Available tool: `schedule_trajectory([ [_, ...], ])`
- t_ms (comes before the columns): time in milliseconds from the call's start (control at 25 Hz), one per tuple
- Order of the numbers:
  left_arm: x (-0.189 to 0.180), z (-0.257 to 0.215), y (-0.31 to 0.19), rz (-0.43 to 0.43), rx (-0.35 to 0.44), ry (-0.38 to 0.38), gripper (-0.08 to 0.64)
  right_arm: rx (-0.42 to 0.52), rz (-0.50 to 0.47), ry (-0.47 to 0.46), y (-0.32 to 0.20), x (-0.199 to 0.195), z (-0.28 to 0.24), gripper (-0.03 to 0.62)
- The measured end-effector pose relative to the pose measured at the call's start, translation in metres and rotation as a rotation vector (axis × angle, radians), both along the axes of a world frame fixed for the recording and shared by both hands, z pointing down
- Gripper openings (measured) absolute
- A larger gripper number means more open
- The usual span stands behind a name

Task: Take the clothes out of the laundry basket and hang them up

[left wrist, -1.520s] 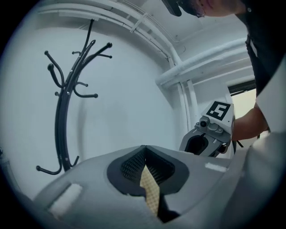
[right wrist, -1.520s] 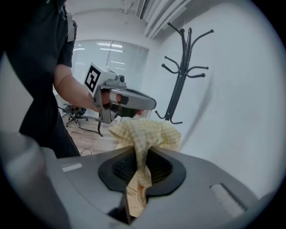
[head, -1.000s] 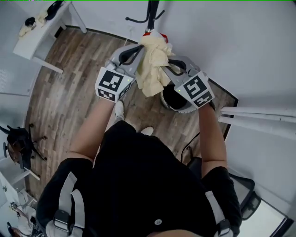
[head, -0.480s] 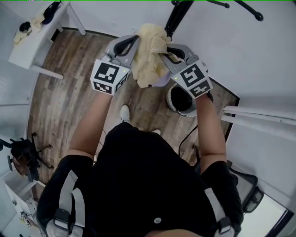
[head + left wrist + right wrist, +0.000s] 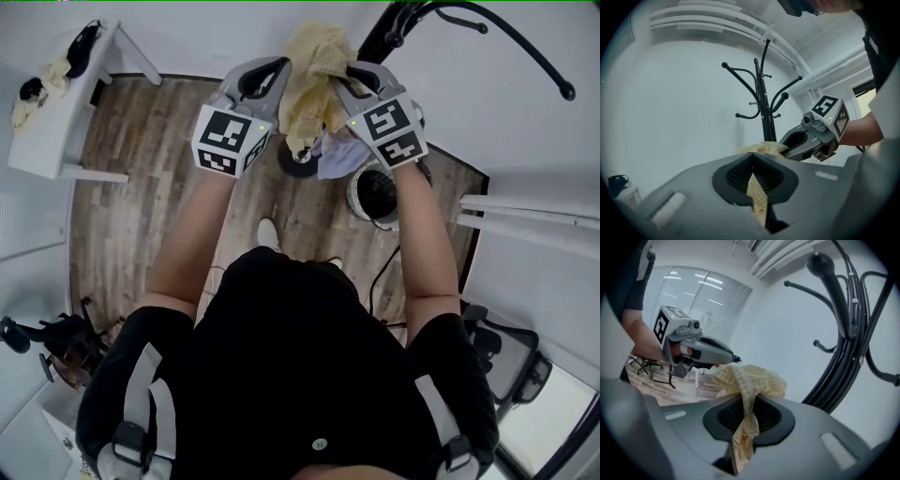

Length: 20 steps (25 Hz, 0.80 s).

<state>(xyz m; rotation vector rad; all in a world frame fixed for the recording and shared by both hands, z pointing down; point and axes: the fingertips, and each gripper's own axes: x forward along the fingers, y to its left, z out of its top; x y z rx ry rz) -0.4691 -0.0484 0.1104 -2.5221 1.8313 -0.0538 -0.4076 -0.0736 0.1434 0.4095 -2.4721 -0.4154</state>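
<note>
A yellow checked cloth (image 5: 309,84) hangs bunched between my two grippers, held high above the wooden floor. My left gripper (image 5: 270,77) is shut on one part of it; the fabric (image 5: 757,199) runs down between the closed jaws. My right gripper (image 5: 358,77) is shut on another part, where the cloth (image 5: 749,383) bulges out over the jaws. The black coat stand (image 5: 764,105) rises straight ahead, its hooks (image 5: 843,329) close by my right gripper. The white laundry basket (image 5: 379,195) stands on the floor under my right arm, and a pale lilac garment (image 5: 337,155) shows beside it.
The stand's round base (image 5: 298,161) sits on the floor below the cloth. A white table (image 5: 56,117) with small items stands at the far left. Office chairs are at lower left (image 5: 52,342) and lower right (image 5: 511,361). White walls close off the top and right.
Both grippers have carried the yellow cloth away from the basket toward the coat stand, whose hooks now reach over the right gripper. The person's feet have stepped closer to the stand.
</note>
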Motion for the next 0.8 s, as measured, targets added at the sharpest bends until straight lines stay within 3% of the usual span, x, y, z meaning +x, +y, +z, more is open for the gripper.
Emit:
schedule_trajectory([
  [360,-0.018,0.021,-0.050,0.070,-0.022,0.023,0.003,0.020,0.194,0.050,-0.060,-0.019,0.031,0.052],
  [800,-0.035,0.062,-0.094,0.093,-0.079,0.049,0.003,0.037,0.275,0.157,-0.091,-0.043,0.088,0.052],
])
